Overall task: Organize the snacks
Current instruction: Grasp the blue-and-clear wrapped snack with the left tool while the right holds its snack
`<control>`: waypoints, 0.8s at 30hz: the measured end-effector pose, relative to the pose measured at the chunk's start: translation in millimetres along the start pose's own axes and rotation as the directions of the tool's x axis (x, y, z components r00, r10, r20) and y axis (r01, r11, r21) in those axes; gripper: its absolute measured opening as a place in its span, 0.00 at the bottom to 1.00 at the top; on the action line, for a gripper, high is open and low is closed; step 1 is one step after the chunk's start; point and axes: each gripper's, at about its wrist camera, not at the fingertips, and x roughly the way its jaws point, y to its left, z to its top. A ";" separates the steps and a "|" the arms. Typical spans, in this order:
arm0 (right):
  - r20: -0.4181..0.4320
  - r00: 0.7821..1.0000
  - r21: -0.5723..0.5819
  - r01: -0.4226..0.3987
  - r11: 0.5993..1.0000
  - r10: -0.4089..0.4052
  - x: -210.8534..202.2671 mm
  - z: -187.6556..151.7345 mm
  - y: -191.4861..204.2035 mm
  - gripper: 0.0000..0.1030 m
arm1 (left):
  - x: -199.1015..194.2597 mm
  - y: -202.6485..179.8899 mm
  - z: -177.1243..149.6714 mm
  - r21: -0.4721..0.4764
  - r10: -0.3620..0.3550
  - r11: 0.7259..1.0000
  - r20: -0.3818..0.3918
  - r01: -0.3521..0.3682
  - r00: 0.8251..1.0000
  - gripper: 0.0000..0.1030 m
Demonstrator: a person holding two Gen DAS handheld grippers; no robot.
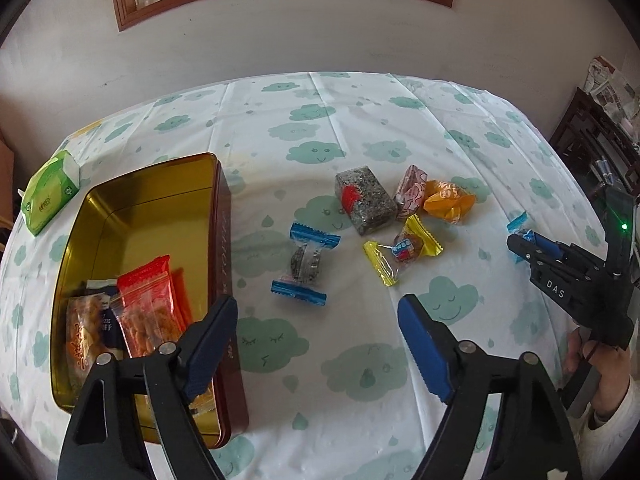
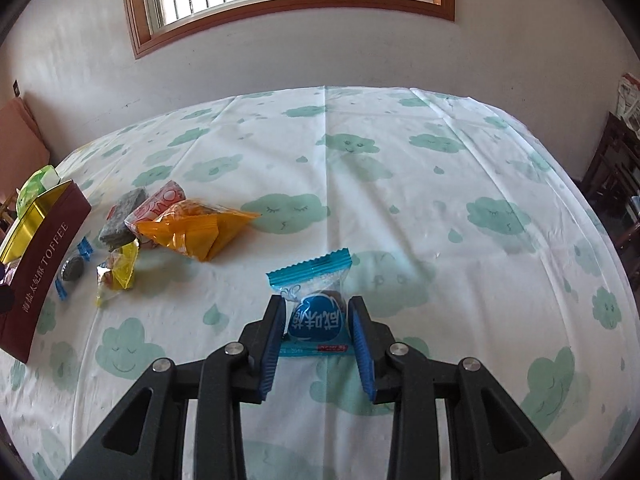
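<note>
Blue-wrapped candy (image 2: 316, 312) sits between my right tongs (image 2: 317, 334), which are narrowed onto its sides at lower centre of the right view. My left tongs (image 1: 318, 344) hang wide and empty beside the gold tin (image 1: 218, 216) at lower left. I judge this the pickup step; next comes carrying it to the tin.

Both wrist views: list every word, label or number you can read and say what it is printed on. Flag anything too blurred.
"TOFFEE", after Chinese characters too small to read: side of the maroon tin.
"DAS": body of the right claw.
White Chinese characters, upside down and not surely readable: blue-wrapped candy between the right claw's pads.
Green tissue pack logo: blurred.
Packets in the tin: print too small.
</note>
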 end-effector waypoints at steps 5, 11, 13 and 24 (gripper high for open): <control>0.000 1.000 0.006 -0.009 1.000 0.009 0.8 -0.2 -1.1 0.32 | 23.0 -3.3 11.1 0.016 -0.006 1.000 -0.039 0.006 0.999 0.53; 0.003 0.999 0.025 -0.033 0.999 0.033 0.5 -0.6 -4.1 0.32 | 45.0 -4.3 20.9 0.026 0.007 1.000 -0.070 -0.005 0.998 0.37; 0.003 0.999 0.025 -0.033 0.999 0.033 0.4 -0.7 -4.5 0.32 | 49.8 -4.3 22.0 0.026 0.015 1.000 -0.075 -0.013 0.997 0.37; 0.004 0.999 0.029 -0.037 0.999 0.037 -0.1 -1.2 -4.8 0.32 | 69.6 -3.6 28.6 0.030 0.039 0.999 -0.092 -0.036 0.995 0.36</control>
